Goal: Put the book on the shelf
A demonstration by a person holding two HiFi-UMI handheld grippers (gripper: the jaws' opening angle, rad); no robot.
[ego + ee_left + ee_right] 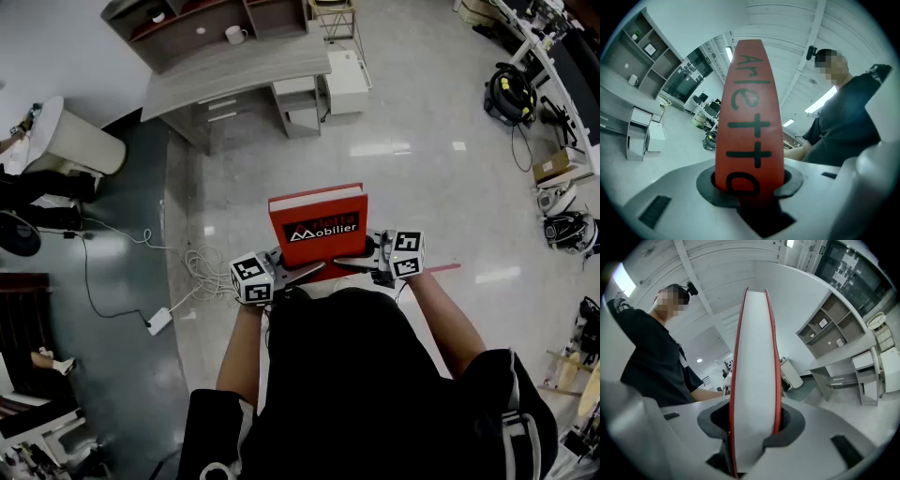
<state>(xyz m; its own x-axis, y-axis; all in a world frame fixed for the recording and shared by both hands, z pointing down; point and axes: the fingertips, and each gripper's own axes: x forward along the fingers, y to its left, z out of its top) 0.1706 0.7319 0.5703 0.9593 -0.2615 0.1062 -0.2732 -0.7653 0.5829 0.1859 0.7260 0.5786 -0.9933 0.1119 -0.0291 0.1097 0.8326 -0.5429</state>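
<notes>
- A red hardcover book [317,230] with white and black lettering on its cover is held in the air in front of the person's chest, cover upward, above the pale glossy floor [422,178].
- The left gripper [305,273] grips the book's near left corner. In the left gripper view its jaws [749,185] are clamped on the red spine [749,117], which carries large black letters.
- The right gripper [349,265] holds the near right corner. In the right gripper view its jaws [752,423] are pressed against both red covers, with the white page edge [754,371] between them.
- Both grippers lie roughly level, their marker cubes just outside the book's near edge.
- A grey wooden desk with a shelf unit [234,61] stands at the far left, well apart from the book. The left gripper view [644,51] and the right gripper view [829,329] also show it.
- A white mug [235,35] sits on the desk.
- A white cable with a power adapter [157,321] lies on the floor at the near left.
- A yellow and black vacuum cleaner [511,94] stands at the far right.
</notes>
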